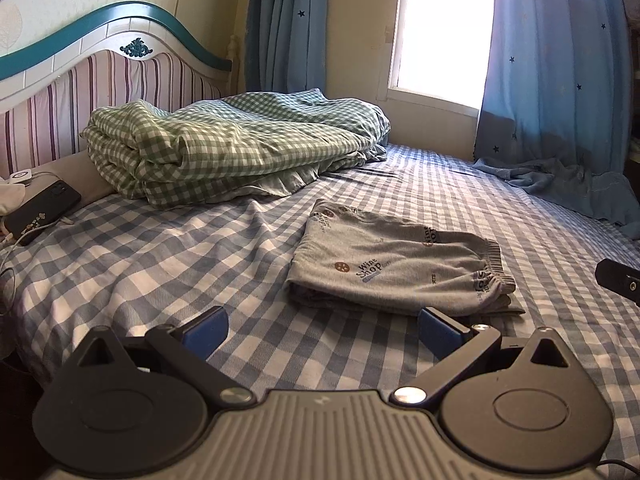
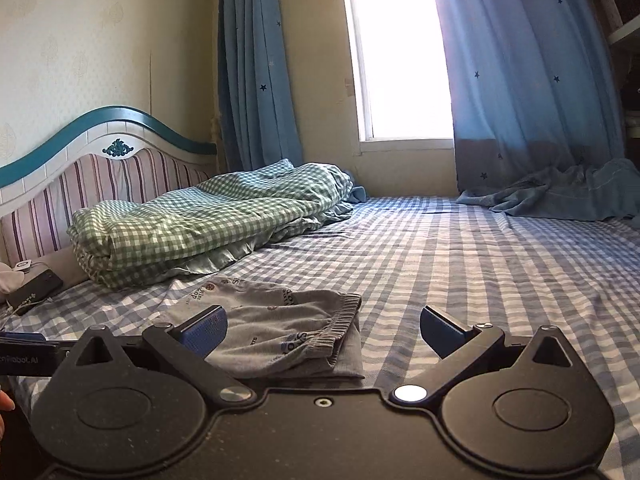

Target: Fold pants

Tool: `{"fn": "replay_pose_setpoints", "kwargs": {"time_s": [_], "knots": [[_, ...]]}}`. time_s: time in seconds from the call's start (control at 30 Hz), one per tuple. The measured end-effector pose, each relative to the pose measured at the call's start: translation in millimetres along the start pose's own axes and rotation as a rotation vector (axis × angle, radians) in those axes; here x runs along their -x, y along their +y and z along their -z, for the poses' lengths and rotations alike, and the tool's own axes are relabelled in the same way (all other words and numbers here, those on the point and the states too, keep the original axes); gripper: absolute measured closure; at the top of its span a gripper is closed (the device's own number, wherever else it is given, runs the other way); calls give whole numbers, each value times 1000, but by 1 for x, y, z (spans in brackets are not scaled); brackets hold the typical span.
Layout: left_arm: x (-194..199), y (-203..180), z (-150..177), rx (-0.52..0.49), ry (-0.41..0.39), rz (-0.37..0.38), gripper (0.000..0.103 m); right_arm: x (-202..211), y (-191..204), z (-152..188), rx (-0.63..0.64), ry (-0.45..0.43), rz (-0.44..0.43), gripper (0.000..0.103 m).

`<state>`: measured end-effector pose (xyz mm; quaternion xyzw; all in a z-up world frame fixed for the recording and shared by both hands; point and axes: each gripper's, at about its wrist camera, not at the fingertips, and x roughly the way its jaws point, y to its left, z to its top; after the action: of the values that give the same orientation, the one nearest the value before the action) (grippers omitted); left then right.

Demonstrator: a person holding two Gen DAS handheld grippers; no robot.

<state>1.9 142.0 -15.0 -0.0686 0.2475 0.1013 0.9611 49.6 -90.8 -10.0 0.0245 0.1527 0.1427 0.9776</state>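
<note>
Grey knit pants (image 1: 396, 268), printed with small brown dots and "Wine Shop" lettering, lie folded into a compact rectangle on the blue-and-white checked bed sheet (image 1: 160, 264), with the elastic waistband turned toward the right side of the left wrist view and the folded edge toward the left. In that view the left tool (image 1: 322, 330) hovers just short of the pants' near edge with its blue-padded fingers (image 1: 208, 330) spread wide, nothing between them but the sheet. The right tool (image 2: 322, 330) is likewise spread wide and grips nothing; in the right wrist view its left finger (image 2: 206, 330) overlaps the pants (image 2: 276, 336) in the picture while its other finger stands over bare sheet, and I cannot tell whether the pad touches the cloth. A dark piece of the right tool shows at the right edge of the left wrist view (image 1: 618, 280), and the end of the left tool shows at the left edge of the right wrist view (image 2: 24, 354). Behind the pants a green-and-white gingham quilt (image 1: 232, 148) is bundled against the striped headboard (image 1: 100, 84), which has a teal top rail. A black phone (image 1: 42, 210) with a white cable lies near the head of the bed. Blue curtains (image 1: 552, 80) with small dark stars hang on both sides of a bright window (image 1: 444, 28), and the hem of the right one spills onto the sheet
</note>
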Motion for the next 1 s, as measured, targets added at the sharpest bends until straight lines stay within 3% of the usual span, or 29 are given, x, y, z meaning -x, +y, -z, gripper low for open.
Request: {"fn": "replay_pose_setpoints", "kwargs": {"time_s": [0.5, 1.0], "knots": [[13, -9, 39, -118, -43, 5, 0, 36, 20, 57, 73, 22, 65, 1], [8, 3, 52, -130, -18, 2, 0, 33, 18, 71, 69, 60, 81, 1]]}}
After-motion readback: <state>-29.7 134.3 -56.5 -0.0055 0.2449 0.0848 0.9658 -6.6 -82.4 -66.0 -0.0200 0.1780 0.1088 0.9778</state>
